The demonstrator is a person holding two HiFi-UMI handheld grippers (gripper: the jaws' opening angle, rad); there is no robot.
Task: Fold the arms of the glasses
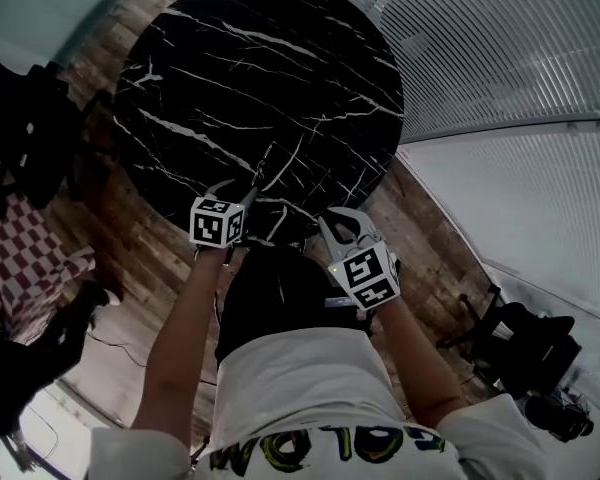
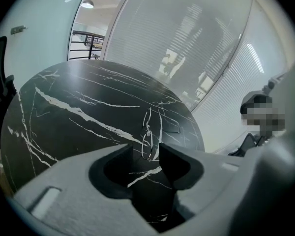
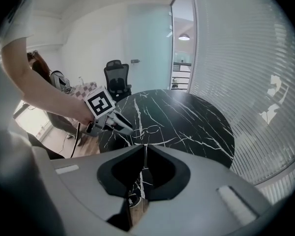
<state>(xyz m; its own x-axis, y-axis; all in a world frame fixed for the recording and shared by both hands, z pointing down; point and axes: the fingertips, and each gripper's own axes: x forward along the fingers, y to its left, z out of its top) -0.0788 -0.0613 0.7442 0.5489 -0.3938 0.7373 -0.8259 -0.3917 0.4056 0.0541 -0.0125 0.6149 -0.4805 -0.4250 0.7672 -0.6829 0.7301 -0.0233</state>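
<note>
A pair of thin wire-rimmed glasses (image 2: 147, 135) lies on the round black marble table (image 2: 64, 132), near its front edge. My left gripper (image 2: 146, 152) is open, and the glasses sit just beyond its spread fingertips, touching neither pad. The right gripper view shows the glasses (image 3: 150, 129) right at the tip of the left gripper (image 3: 129, 128). My right gripper (image 3: 144, 149) is shut down to a thin slit, and I make out nothing held in it. It hovers at the table's near rim, short of the glasses. From the head view, the left gripper (image 1: 236, 188) and right gripper (image 1: 332, 220) sit side by side.
The table (image 1: 230, 68) stands on a wooden floor. A wall of white blinds (image 1: 500, 48) curves round the right side. A black office chair (image 3: 117, 77) stands beyond the table, a chequered cloth (image 1: 20, 248) lies at the left, and dark equipment (image 1: 530, 353) sits at the lower right.
</note>
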